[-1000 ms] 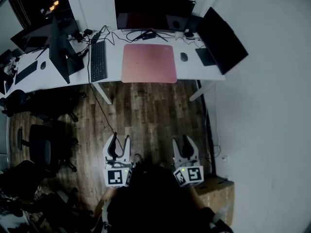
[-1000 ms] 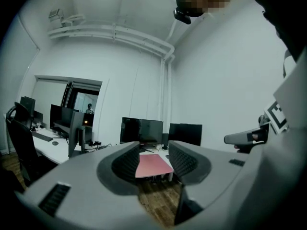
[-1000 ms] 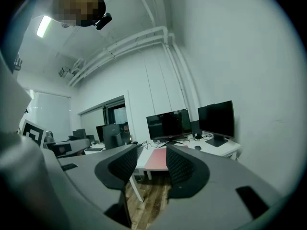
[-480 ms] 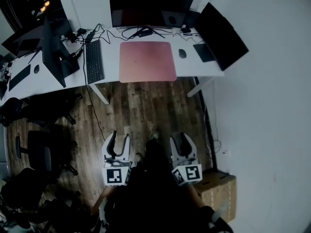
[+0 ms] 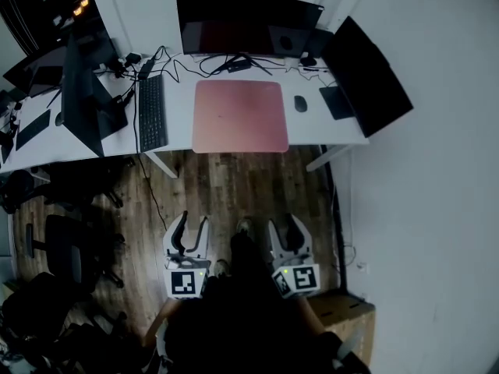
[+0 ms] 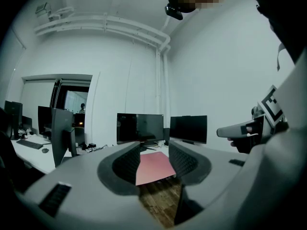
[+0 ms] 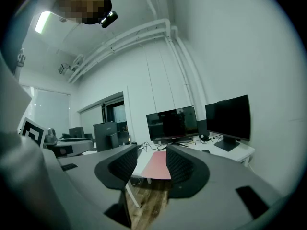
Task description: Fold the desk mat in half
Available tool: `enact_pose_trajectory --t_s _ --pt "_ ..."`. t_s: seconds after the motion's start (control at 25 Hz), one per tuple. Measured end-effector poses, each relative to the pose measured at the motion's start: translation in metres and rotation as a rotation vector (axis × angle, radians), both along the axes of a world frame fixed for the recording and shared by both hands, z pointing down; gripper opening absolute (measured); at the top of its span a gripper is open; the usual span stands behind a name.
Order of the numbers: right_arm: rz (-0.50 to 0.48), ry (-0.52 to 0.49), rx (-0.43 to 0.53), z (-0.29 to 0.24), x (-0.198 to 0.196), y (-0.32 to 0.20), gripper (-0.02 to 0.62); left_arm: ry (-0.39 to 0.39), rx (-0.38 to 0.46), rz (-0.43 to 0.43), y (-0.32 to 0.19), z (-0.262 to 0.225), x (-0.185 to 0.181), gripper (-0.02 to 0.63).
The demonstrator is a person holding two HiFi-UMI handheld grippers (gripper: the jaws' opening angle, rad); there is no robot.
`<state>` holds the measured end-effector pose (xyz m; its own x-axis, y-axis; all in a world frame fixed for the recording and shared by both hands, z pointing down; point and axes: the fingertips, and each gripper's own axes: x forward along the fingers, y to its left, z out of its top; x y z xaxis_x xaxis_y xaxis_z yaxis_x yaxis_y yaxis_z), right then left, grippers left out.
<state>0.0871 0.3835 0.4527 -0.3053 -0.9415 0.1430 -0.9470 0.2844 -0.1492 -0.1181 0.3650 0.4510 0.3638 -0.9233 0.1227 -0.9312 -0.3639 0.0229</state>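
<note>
The pink desk mat (image 5: 240,116) lies flat and unfolded on the white desk (image 5: 179,119) at the far side of the scene, between the keyboard (image 5: 153,112) to its left and the mouse (image 5: 301,104) to its right, just in front of the wide monitor (image 5: 248,23). Both claws hang well apart from it at the near side, over the wooden floor (image 5: 234,185). The left gripper (image 5: 192,226) and the right gripper (image 5: 285,228) each hold their jaws apart with nothing between them.
</note>
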Motion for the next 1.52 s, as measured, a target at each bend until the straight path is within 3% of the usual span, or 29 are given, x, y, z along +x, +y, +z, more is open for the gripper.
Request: enact_pose_trajectory --t_s 0.24,0.6,1.04,1.2,1.52 --pt "-0.045 -0.024 -0.023 -0.003 0.015 -0.08 0.167 -0.019 0.006 -0.039 -0.077 -0.01 0.019 0.183" --pt "-0.141 0.026 -0.083 0.013 0.048 -0.179 0.167 -0.068 -0.014 -0.081 -0.164 -0.008 0.058 0.189" --pt "-0.218 0.127 -0.149 0.056 0.066 -0.238 0.167 -0.304 -0.042 -0.055 -0.211 0.03 0.088 0.193" --pt "-0.244 0.213 -0.19 0.078 0.065 -0.253 0.167 -0.347 -0.131 -0.017 -0.226 0.062 0.093 0.193" --pt "-0.296 0.453 -0.258 0.133 0.054 -0.284 0.167 -0.629 -0.126 0.131 -0.26 0.134 0.099 0.21"
